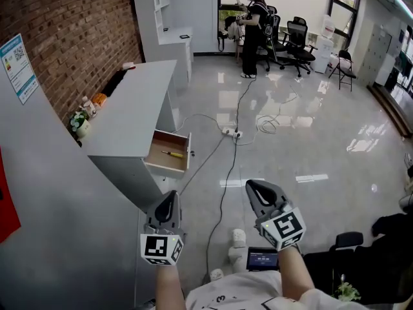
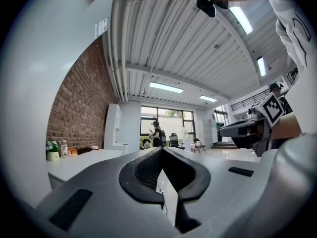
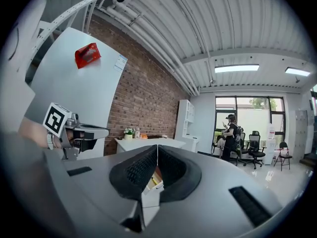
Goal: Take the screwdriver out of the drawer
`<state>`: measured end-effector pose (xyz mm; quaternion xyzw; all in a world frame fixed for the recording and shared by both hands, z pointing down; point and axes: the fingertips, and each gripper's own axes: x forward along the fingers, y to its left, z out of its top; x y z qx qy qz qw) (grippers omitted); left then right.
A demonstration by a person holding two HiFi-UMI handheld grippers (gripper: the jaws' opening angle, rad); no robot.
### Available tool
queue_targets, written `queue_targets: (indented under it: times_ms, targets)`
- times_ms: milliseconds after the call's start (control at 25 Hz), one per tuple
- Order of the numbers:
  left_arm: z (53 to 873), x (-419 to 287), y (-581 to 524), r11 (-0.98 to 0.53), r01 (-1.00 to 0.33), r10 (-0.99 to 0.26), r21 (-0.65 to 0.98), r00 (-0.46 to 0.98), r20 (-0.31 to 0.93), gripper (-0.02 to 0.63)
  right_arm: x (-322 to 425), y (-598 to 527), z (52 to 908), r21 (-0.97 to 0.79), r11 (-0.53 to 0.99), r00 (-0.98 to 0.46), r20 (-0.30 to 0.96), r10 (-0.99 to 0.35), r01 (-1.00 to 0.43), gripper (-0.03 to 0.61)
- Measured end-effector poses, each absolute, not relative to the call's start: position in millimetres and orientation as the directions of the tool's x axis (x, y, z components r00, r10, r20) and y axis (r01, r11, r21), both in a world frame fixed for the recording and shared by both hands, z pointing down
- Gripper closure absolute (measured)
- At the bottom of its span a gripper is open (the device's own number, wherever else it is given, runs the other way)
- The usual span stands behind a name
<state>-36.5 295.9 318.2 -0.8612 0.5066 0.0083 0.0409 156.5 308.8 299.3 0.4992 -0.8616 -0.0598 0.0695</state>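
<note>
Head view: grey two-jaw left gripper (image 1: 170,197) and right gripper (image 1: 253,187), both level, jaws together, empty. Yellow-handled screwdriver (image 1: 171,154) lies in the open wood-lined drawer (image 1: 157,166) of the white counter (image 1: 132,108), well apart from both.
Left gripper view: tips meet, nothing between.
Right gripper view: the same.

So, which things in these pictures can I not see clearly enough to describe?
Head view: the yellow-handled screwdriver is too small to tell its tip.
Head view: the white desk top hides the rear of the open wooden drawer.
Right gripper view: the shut right gripper covers nearly all of that drawer.
Head view: the small things by the brick wall are too small to name.
</note>
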Motion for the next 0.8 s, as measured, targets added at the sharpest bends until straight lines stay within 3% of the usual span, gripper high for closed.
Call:
queue_targets:
  times_ms: [800]
  targets:
    - [329.4,30.0,117.0,-0.381,-0.920,-0.925,-0.097,0.380,0.029,0.603,224.4,103.7,308.3,0.121,0.604,-0.599,0.077,-0.797,-0.788,0.558]
